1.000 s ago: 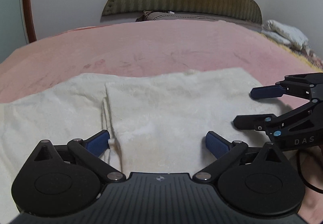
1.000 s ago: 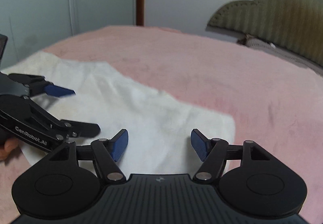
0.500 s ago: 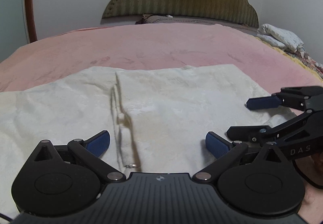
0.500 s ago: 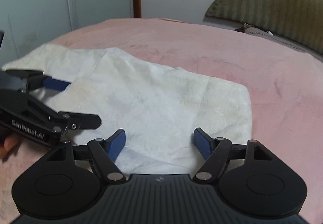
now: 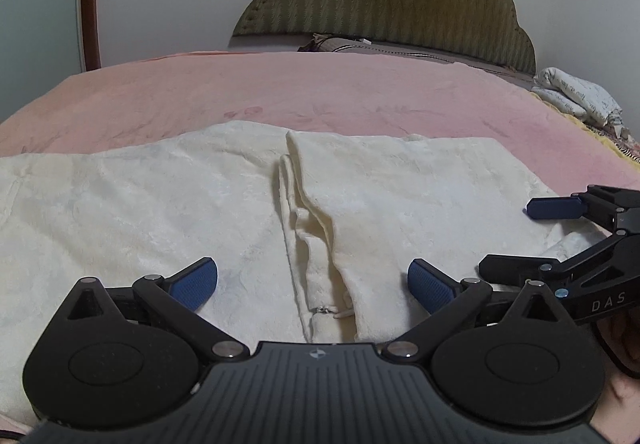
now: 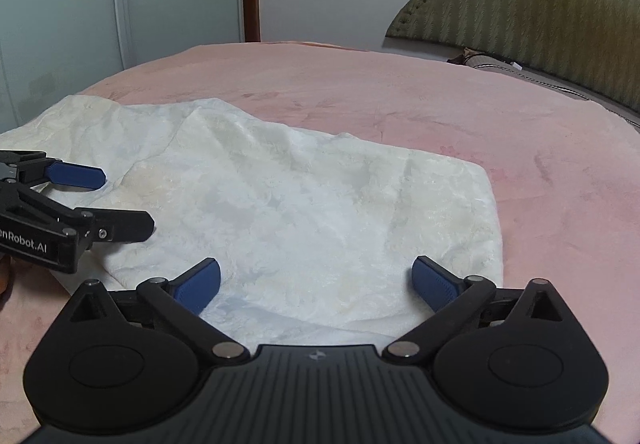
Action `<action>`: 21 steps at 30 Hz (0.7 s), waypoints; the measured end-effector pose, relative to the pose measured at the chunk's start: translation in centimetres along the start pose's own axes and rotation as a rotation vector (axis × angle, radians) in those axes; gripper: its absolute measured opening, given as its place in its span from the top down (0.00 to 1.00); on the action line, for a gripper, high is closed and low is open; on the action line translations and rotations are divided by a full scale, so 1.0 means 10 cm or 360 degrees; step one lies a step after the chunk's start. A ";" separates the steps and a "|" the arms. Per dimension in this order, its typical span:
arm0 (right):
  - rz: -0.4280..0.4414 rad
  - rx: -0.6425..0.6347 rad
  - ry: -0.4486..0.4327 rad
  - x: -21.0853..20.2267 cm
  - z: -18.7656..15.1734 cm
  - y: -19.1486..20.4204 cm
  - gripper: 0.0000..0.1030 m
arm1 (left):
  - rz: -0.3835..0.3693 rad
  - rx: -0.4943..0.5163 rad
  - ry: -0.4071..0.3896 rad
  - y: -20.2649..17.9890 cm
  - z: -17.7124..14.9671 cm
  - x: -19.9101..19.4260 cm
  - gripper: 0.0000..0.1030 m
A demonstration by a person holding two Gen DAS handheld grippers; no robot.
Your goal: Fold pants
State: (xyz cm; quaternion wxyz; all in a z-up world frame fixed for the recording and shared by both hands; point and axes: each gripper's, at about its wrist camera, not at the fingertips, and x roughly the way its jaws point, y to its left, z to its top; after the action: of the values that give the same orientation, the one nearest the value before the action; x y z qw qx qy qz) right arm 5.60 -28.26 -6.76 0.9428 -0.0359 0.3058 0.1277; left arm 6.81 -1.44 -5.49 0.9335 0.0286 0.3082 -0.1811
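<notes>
Pants (image 5: 400, 196) edge near (spread) right gripper (image 6: 316, 284)

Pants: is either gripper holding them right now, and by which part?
Neither. The left gripper and right gripper are both open above the pants, with no cloth between their fingers.

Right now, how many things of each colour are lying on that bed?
Cream-white pants: 1
Pink bedspread: 1
White patterned pillow at the far right: 1
Brownish pillow by the headboard: 1
Total: 4
</notes>
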 end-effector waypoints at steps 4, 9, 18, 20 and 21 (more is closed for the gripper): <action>-0.0003 0.0007 -0.0007 -0.01 -0.02 0.00 0.00 | -0.0028 -0.0030 -0.0005 0.03 -0.01 -0.01 0.00; -0.0049 0.0056 0.0046 -0.01 0.06 0.04 0.00 | -0.0145 -0.0062 -0.0005 0.11 -0.01 -0.18 0.01; 0.0015 -0.0178 0.0049 -0.03 0.27 0.55 0.00 | 0.0022 -0.0105 0.0086 0.45 0.00 -0.26 0.01; 0.0002 -0.0170 0.0115 0.07 0.23 0.59 0.00 | 0.0050 0.0021 0.0056 0.39 -0.05 -0.31 0.01; 0.0011 -0.0126 0.0111 0.06 0.23 0.56 0.00 | 0.0061 0.0056 0.0033 0.36 -0.06 -0.35 0.01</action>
State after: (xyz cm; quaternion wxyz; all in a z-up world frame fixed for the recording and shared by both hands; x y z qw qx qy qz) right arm 5.92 -22.34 -5.20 0.9290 -0.0767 0.3333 0.1415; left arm 5.17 3.16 -4.11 0.9328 0.0526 0.3142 -0.1683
